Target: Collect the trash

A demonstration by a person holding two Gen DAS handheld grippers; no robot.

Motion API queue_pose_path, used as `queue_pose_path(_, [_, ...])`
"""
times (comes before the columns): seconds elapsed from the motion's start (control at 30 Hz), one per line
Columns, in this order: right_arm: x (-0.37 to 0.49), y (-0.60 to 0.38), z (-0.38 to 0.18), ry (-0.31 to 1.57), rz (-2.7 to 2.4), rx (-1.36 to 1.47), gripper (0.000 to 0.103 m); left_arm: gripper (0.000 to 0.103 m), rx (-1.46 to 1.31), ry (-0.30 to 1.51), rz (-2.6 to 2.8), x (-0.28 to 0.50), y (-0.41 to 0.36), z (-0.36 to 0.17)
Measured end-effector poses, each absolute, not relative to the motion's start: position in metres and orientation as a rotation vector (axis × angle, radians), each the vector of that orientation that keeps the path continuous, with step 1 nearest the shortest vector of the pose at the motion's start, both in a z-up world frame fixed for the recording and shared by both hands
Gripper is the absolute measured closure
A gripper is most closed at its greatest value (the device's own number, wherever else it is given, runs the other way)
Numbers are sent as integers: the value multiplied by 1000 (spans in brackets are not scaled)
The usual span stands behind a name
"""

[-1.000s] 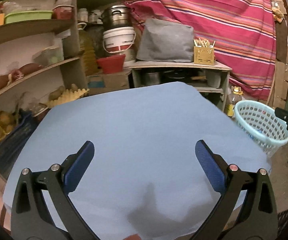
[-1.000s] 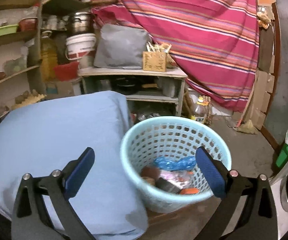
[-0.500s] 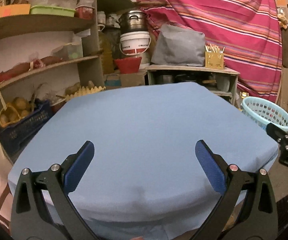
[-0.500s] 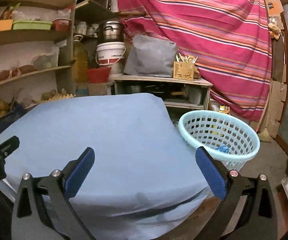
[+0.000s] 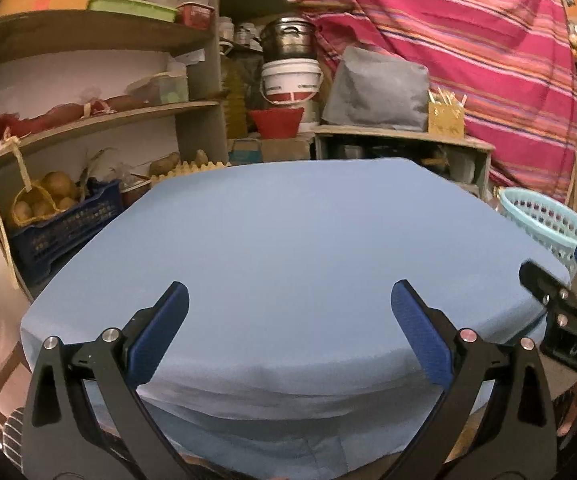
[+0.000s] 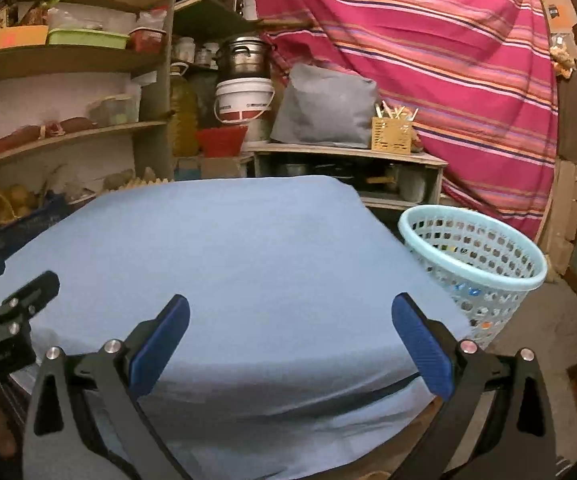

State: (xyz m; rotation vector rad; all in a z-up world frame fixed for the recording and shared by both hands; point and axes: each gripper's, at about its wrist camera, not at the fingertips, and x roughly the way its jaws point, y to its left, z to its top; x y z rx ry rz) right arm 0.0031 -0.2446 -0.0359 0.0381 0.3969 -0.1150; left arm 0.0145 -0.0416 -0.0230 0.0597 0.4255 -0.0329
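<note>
- Now both tools hang at the near edge of the worktop, which is covered in a plain blue cloth.
- Left tool: jaws spread wide, nothing between the blue pads, cloth straight ahead.
- Right tool: same, jaws wide apart and empty; its side also shows at the far right of the left view.
- Trash: no loose pieces visible on the cloth ahead of either tool.
- Light blue mesh basket stands on the floor ahead and to the right of the right tool, just beside the worktop edge.
- Coloured bits show through the basket holes low down, likely wrappers or scraps; too small to name.
- Handling guess: such trash is light, soft and crinkly, may slip from the pads, so pinch it across the middle or at a bunched fold.
- Basket itself looks like light, thin plastic with a stiff rolled rim; take it by the rim if it must move, and it could tip easily.
- Task looks close to done from here.
- Shelves to the left hold food and tubs, not trash.
</note>
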Motion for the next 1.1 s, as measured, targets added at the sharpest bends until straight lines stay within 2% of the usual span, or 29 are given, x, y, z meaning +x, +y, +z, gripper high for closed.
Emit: queue_pose_path(1.1, [21,-223,-37,389,-89,2,4,5,59,418,31,29,-23,-36])
